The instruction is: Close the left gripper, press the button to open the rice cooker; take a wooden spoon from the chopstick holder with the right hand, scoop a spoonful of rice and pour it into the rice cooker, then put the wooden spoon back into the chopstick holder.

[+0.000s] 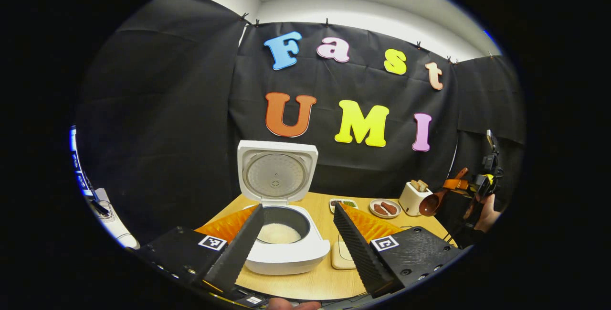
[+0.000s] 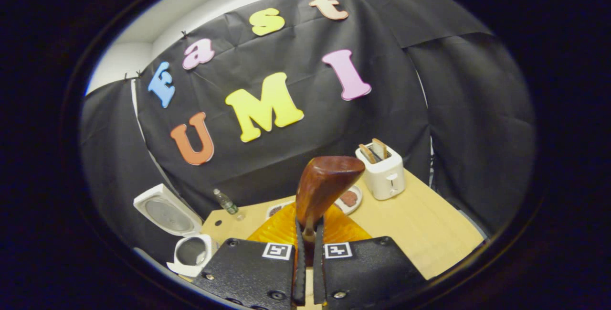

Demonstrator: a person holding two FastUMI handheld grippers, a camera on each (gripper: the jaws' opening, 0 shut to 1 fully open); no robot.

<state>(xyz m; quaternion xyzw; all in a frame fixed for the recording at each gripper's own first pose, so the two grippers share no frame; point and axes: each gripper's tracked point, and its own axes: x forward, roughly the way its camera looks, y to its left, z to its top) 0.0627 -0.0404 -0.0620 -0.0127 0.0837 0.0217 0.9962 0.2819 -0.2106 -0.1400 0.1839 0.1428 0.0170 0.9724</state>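
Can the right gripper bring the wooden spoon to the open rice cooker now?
Probably yes. The rice cooker has its lid raised, and the right gripper grips the wooden spoon, off to the cooker's side, nothing seen between.

We see the right gripper (image 2: pixel 308 252) with its fingers (image 2: pixel 299 272) clamped on the wooden spoon (image 2: pixel 324 186), bowl up at twelve o'clock. The rice cooker (image 2: pixel 191 252), lid open, sits at nine o'clock on the surface (image 2: pixel 429 233); the toaster (image 2: pixel 382 174) stands at two o'clock
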